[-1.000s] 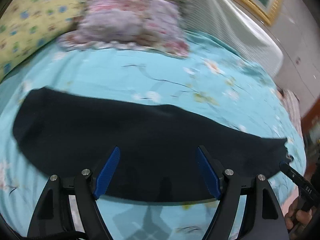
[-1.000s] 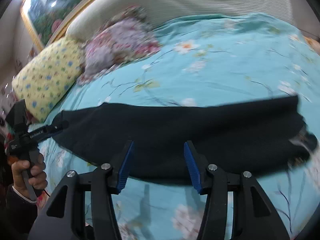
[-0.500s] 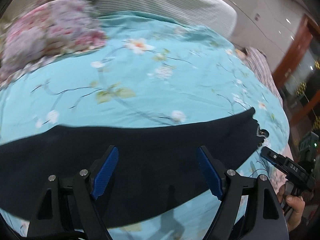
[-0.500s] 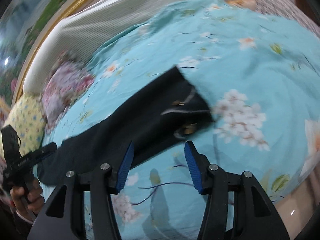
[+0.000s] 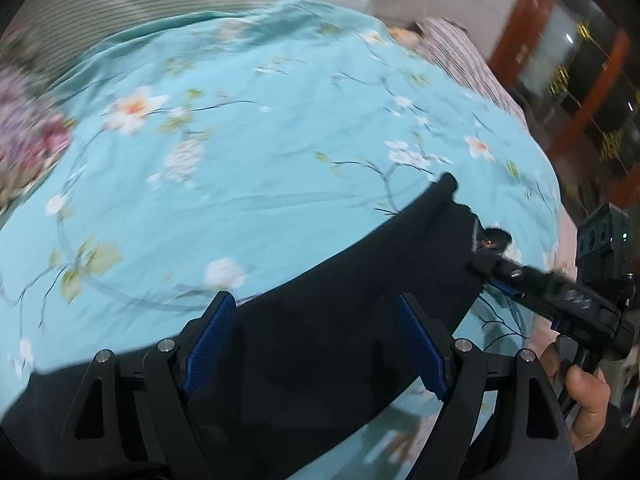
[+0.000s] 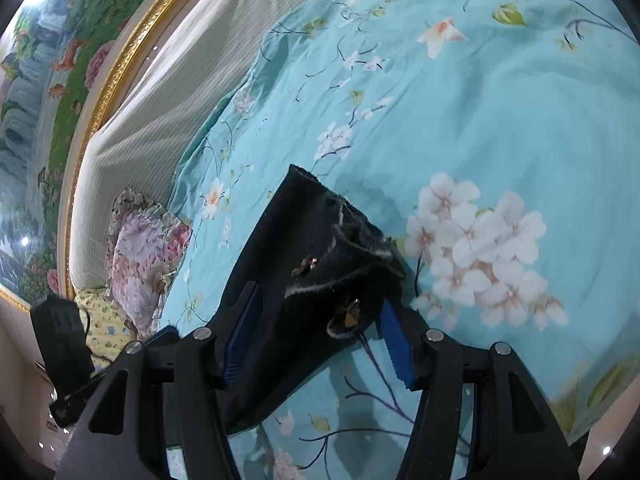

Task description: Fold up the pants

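Left wrist view has the dark pants [image 5: 328,344] stretched out as one long strip across the near edge of the bed, long axis running left to right, with the waistband end pointing toward the bed's right side. The left gripper [image 5: 316,340] hangs just above the middle of that strip with its jaws spread wide and nothing between them. Over at the right you can see the right gripper [image 5: 492,268] reaching in at the waistband end, a bare hand [image 5: 580,396] on its handle. Right wrist view looks straight down the length of the pants [image 6: 316,264]: the waistband with a small metal button sits right between the blue pads [image 6: 394,344], and the jaws are parted on either side of the cloth, not pinching it. The rest of the strip runs off toward the left gripper [image 6: 64,360] in the lower left. No containers anywhere. The bedsheet [image 6: 500,100] is turquoise with white blossoms and thin branches, a bit rumpled. A pink floral pillow [image 6: 140,248] and a yellow one [image 6: 100,320] sit at the head end, against a ribbed pale headboard [image 6: 168,88], with a gold-framed painting [image 6: 52,72] above it.
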Demonstrator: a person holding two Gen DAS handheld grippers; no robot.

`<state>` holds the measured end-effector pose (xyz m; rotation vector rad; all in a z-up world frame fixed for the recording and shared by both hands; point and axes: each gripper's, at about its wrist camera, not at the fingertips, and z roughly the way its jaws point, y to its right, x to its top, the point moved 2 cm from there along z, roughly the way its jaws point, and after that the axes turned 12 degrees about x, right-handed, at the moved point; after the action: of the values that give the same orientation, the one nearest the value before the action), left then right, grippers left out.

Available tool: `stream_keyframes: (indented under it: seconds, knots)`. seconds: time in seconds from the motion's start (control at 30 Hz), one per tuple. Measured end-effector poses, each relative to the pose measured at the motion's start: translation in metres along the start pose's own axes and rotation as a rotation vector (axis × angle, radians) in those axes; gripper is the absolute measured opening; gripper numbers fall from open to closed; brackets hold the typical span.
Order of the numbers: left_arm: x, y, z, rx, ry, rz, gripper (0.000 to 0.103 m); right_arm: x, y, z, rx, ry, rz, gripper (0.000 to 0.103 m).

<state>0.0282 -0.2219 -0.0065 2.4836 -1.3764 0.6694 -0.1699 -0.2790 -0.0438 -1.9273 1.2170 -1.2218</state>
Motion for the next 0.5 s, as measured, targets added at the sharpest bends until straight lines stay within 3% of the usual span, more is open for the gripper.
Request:
stream_keyframes:
  seconds: [0.03, 0.07, 0.2, 0.3, 0.37, 0.5]
  knots:
    - [0.005, 0.006, 0.006, -0.005, -0.008, 0.023, 0.082, 0.001, 0.003, 0.001, -0.014, -0.016, -0.015, 0.022]
    - [0.01, 0.013, 0.012, -0.011, -0.016, 0.051, 0.082, 0.003, 0.007, 0.001, -0.018, -0.026, -0.022, 0.014]
    - [0.027, 0.04, 0.033, -0.1, -0.065, 0.168, 0.082, 0.005, 0.021, -0.013, 0.014, -0.039, -0.06, 0.012]
    - [0.041, 0.059, 0.053, -0.193, -0.123, 0.227, 0.082, 0.008, 0.032, -0.024, 0.046, -0.035, -0.047, 0.012]
    - [0.047, 0.069, 0.065, -0.217, -0.153, 0.244, 0.081, 0.008, 0.034, -0.024, 0.065, -0.043, -0.053, 0.012]
    - [0.06, 0.081, 0.084, -0.274, -0.186, 0.266, 0.072, 0.006, 0.028, -0.022, 0.062, -0.047, -0.105, 0.012]
